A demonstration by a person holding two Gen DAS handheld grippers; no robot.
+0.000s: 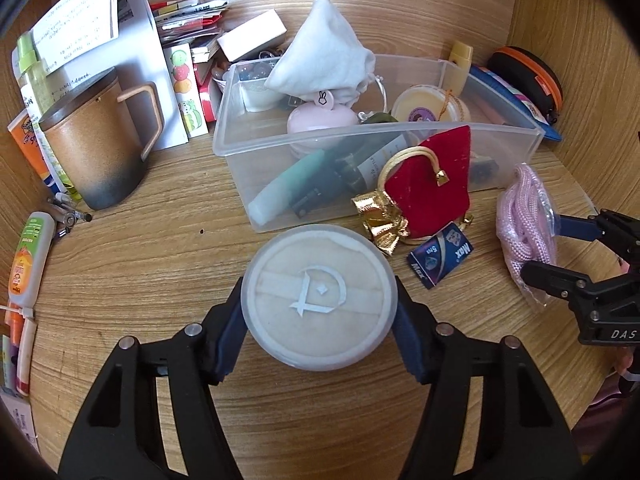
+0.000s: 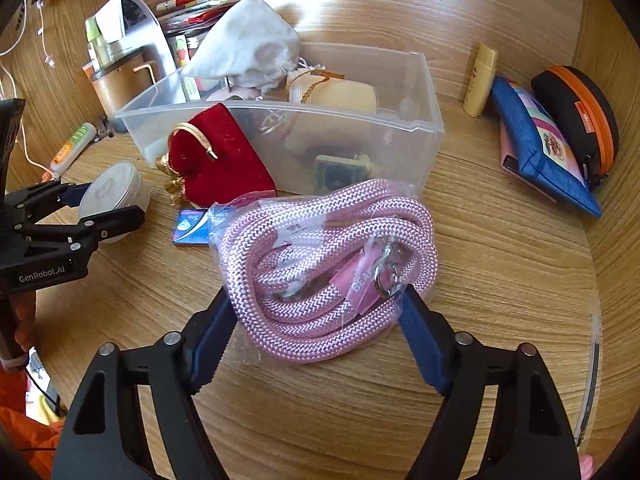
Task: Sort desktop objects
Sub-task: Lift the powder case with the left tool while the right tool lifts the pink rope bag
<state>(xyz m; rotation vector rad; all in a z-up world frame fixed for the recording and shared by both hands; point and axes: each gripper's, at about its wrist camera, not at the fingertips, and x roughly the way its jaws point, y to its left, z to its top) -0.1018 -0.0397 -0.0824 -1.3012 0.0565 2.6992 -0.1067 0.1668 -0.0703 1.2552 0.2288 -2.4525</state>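
Wood-grain bench, wood walls behind and at sides. Left gripper clenched on round frosted jar, lid up, pads against both sides. Right gripper straddling bagged pink rope coil, pads touching bag; firm grasp cannot be told. Coil lies flat. Beyond: red pouch leaning on clear bin.
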